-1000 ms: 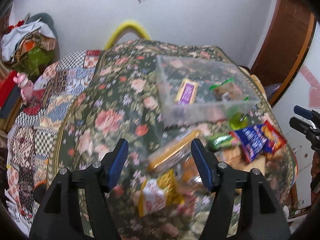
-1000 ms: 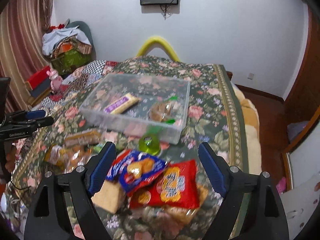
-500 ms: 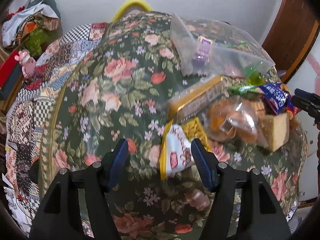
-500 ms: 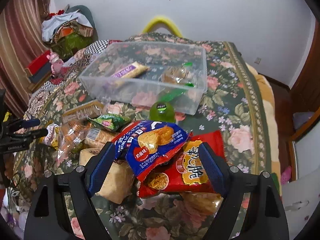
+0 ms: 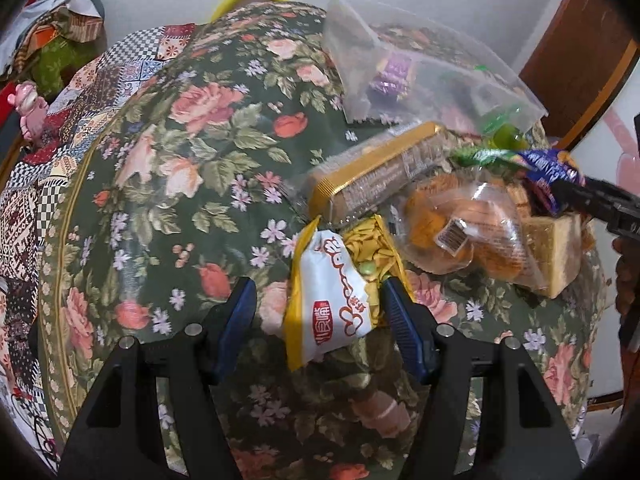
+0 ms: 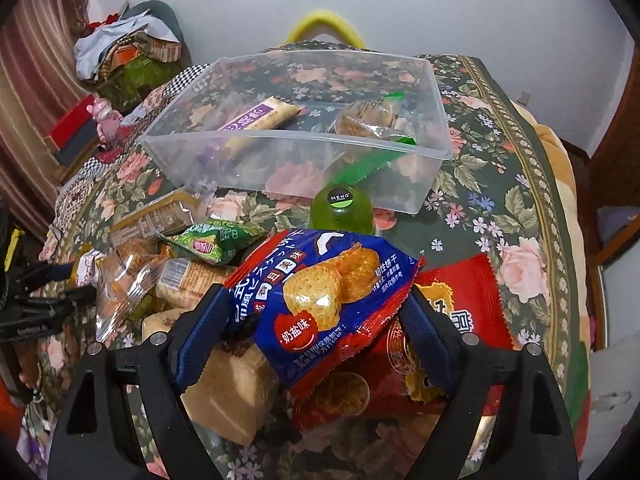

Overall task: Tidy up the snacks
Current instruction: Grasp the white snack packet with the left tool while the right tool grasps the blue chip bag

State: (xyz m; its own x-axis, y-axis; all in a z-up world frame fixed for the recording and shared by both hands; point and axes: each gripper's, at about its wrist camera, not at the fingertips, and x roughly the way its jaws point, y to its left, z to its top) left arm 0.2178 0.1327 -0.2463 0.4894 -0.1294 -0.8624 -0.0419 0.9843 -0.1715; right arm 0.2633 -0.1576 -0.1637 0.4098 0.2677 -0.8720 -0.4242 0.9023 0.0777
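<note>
A pile of snacks lies on the floral-covered table point(image 5: 192, 152). My left gripper point(image 5: 320, 300) is open, its jaws either side of a white and yellow snack packet point(image 5: 332, 304). My right gripper point(image 6: 316, 320) is open around a blue cracker bag point(image 6: 320, 288) that lies on a red bag point(image 6: 460, 304). A clear plastic bin point(image 6: 304, 168) behind the pile holds a purple bar point(image 6: 256, 120) and a wrapped pastry point(image 6: 364, 118). The bin also shows in the left wrist view point(image 5: 420, 80).
A gold biscuit pack point(image 5: 380, 172), a clear bag of cakes point(image 5: 460, 228), a green packet point(image 6: 212, 244), a green jelly cup point(image 6: 342, 210) and a sponge cake block point(image 6: 232, 392) lie in the pile. Clutter and a pink toy point(image 6: 106, 116) sit left.
Both grippers have dropped down and forward toward the pile. The left now straddles the white and yellow packet; the right now straddles the blue bag.
</note>
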